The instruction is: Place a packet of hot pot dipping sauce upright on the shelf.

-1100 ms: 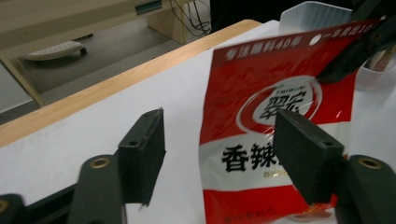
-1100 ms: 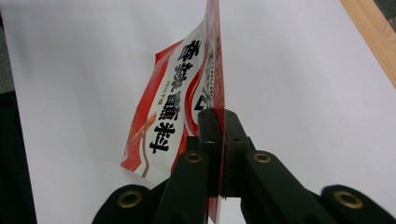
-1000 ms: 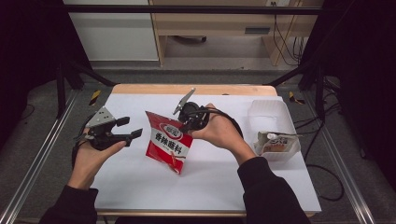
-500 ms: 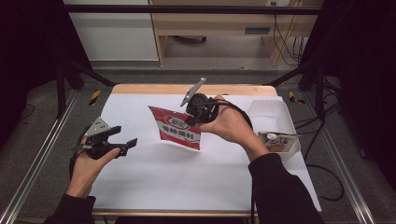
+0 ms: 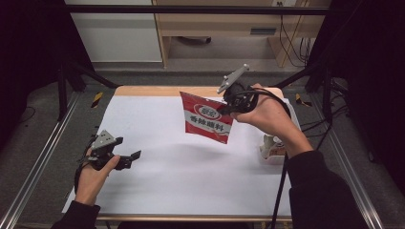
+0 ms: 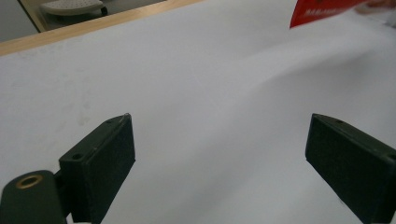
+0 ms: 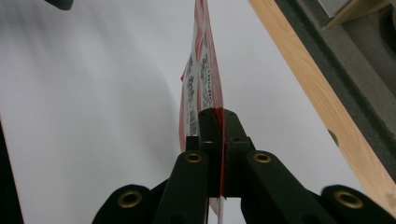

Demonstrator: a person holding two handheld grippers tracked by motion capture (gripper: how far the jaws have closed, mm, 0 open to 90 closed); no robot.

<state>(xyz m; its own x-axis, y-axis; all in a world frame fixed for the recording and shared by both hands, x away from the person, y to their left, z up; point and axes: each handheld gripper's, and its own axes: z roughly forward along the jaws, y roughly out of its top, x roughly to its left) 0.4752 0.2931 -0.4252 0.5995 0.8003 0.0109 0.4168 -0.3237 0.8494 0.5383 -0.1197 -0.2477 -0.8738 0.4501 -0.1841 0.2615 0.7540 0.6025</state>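
A person stands at a counter [image 5: 191,181] covered with a white sheet, holding a hand-held gripper in each hand. The right hand-held gripper [image 5: 228,106] is raised above the far right part of the counter, its jaws pressed together on the upper right edge of a red seasoning packet [image 5: 207,123]. The packet hangs clear of the white sheet, tilted, with its printed face toward the person; white characters run across a red band, too small to read surely. In the right gripper view the packet [image 7: 201,84] is seen edge-on, a thin red and white sheet pinched between the two black jaws of the right hand-held gripper [image 7: 218,140], with the counter's wooden edge [image 7: 322,107] running beside it. The left hand-held gripper [image 5: 133,156] sits low at the near left of the counter, well apart from the packet, and its jaws have just been opening with nothing between them. In the left gripper view these jaws stand wide apart over bare white sheet, and a corner of the red packet [image 6: 322,10] shows far off at the top. To the right of the packet, near the counter's right edge, is a small clear container [image 5: 271,149], partly hidden by the right forearm.
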